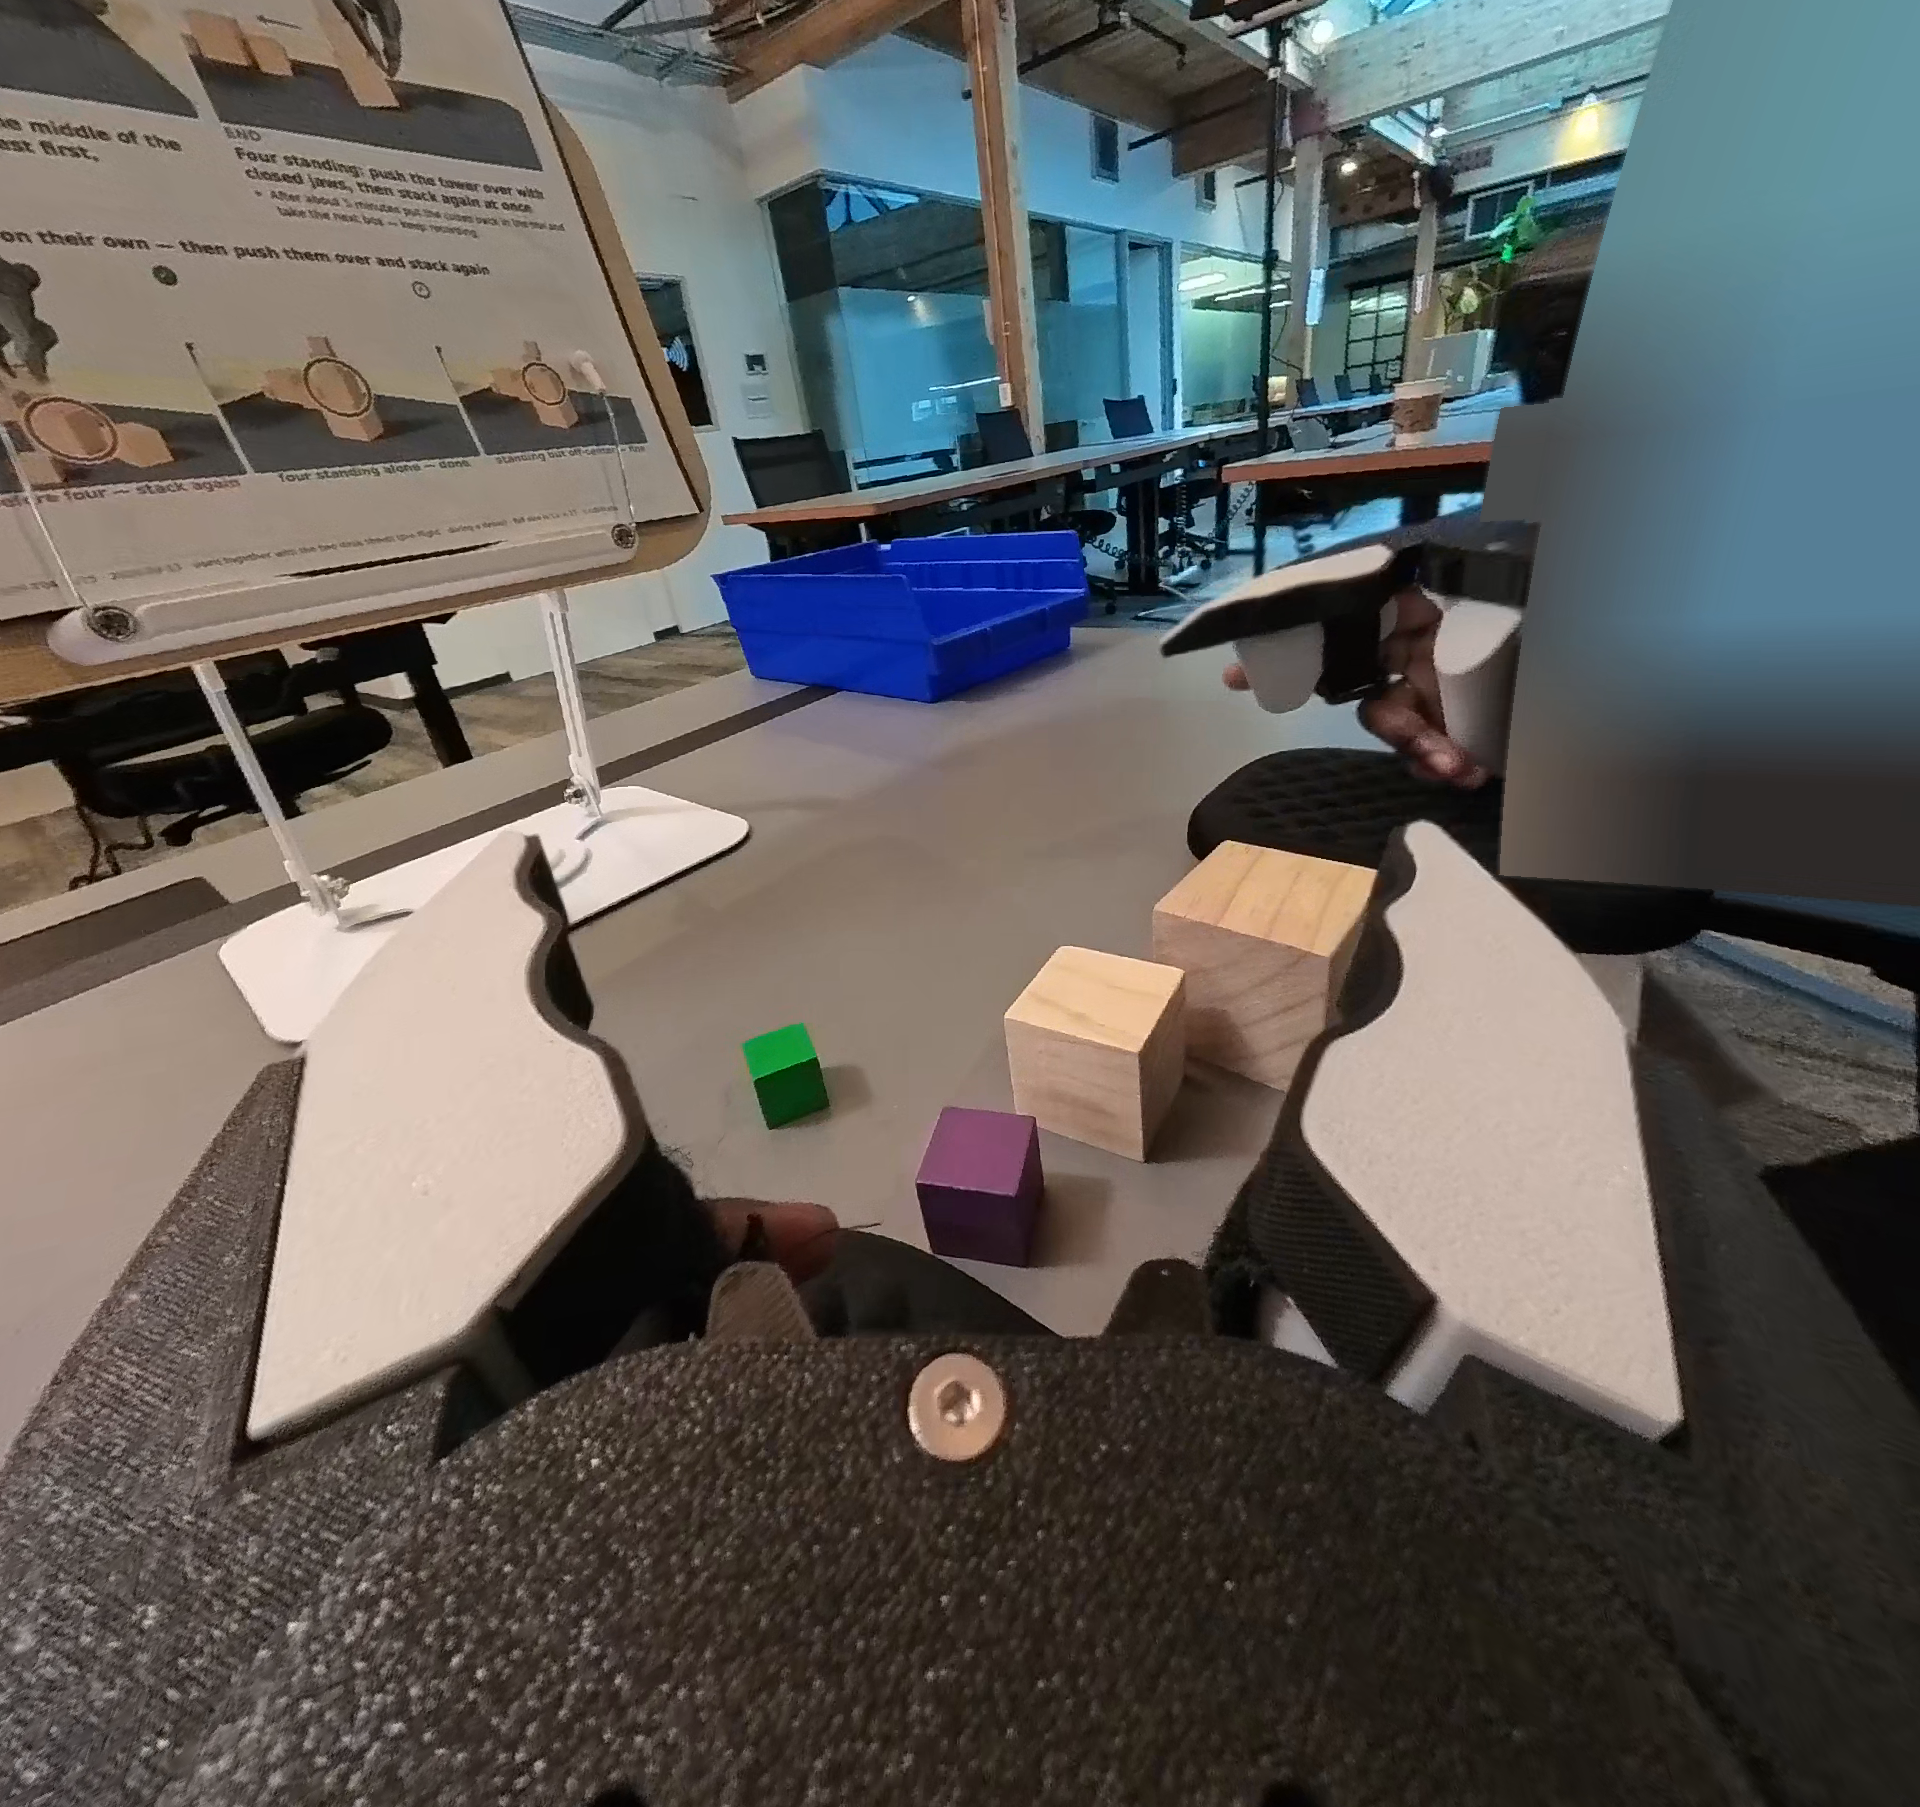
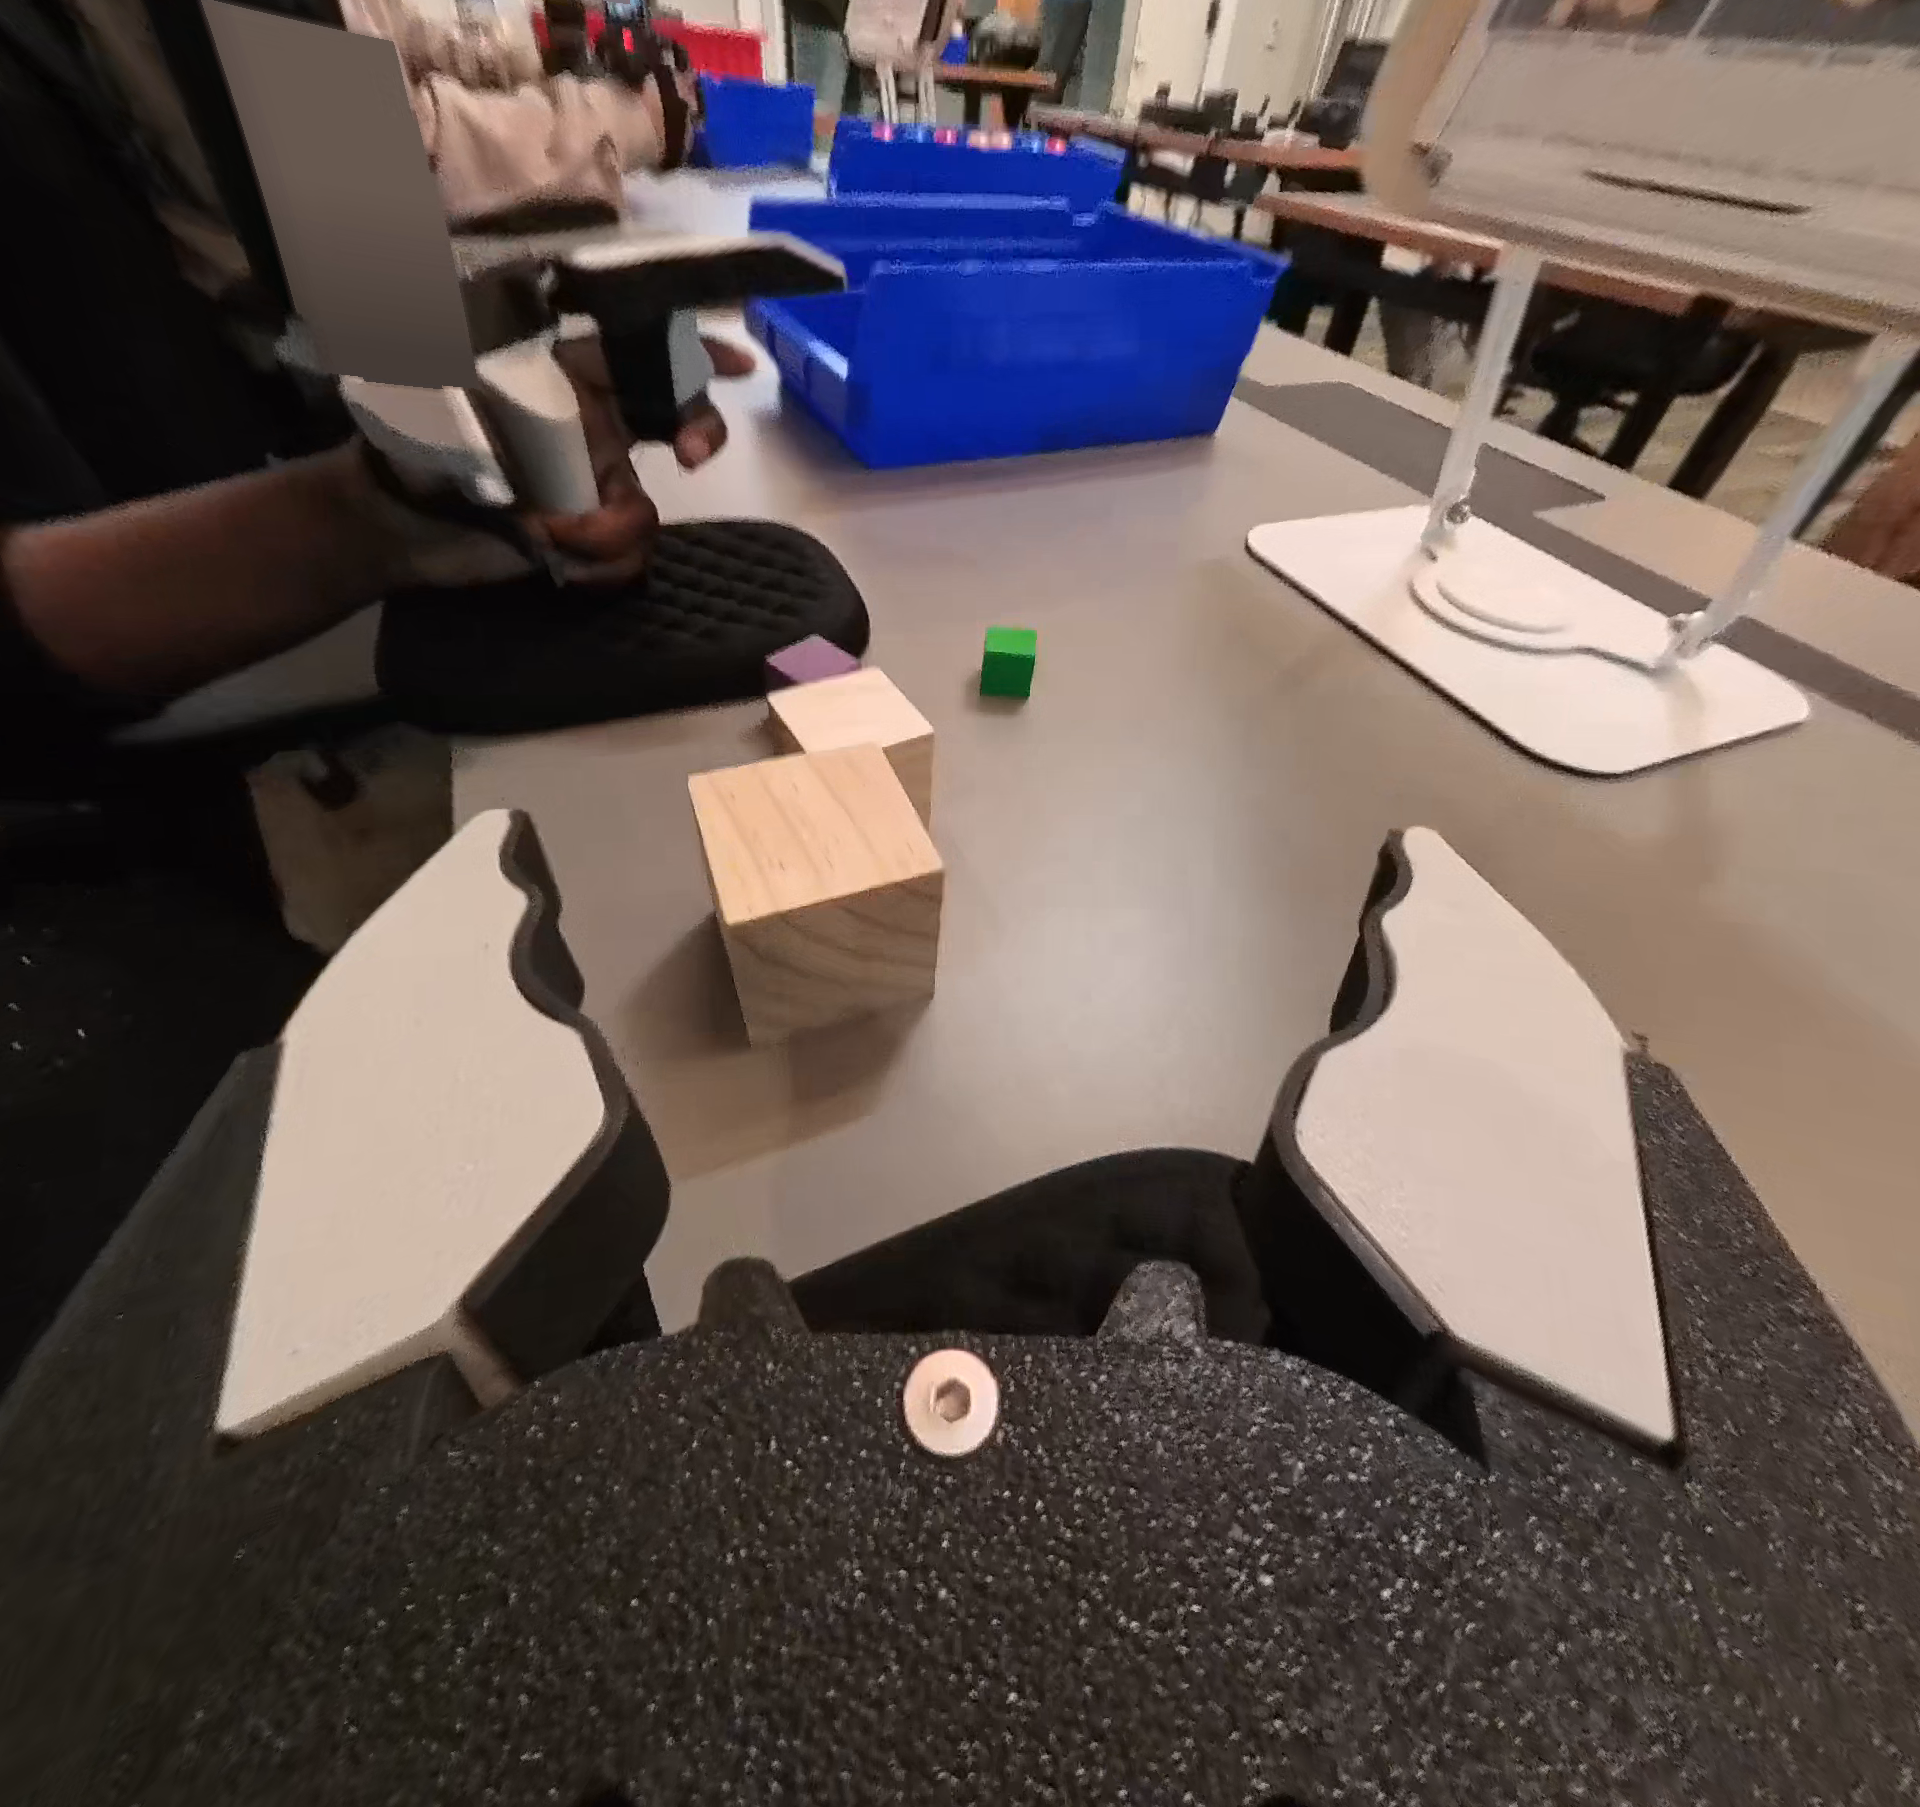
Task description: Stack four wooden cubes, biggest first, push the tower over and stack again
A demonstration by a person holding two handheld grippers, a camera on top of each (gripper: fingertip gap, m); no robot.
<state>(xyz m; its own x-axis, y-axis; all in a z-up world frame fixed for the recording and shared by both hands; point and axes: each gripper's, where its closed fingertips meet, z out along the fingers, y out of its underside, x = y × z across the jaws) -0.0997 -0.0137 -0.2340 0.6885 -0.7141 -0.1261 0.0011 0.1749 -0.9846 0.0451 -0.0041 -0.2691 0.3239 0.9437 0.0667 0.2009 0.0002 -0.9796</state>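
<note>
Four cubes lie on the grey table (image 1: 935, 801): a large wooden cube (image 1: 1262, 957), a smaller wooden cube (image 1: 1096, 1051) against it, a purple cube (image 1: 980, 1186) and a green cube (image 1: 787, 1075). My left gripper (image 1: 966, 838) is open and empty, with the cubes between and below its fingers; its right finger partly hides the large cube. My right gripper (image 2: 956, 830) is open and empty. The large wooden cube (image 2: 821, 884) stands just ahead of it, nearer its left finger, untouched. Behind it are the smaller wooden cube (image 2: 852, 718), purple cube (image 2: 810, 661) and green cube (image 2: 1008, 661).
A blue bin (image 1: 904, 614) stands at the table's far side. A sheet holder on a white base (image 1: 499, 884) stands at the left. A black mesh pad (image 2: 623, 625) lies by the cubes, with a hand and the other gripper (image 2: 727, 266) above it.
</note>
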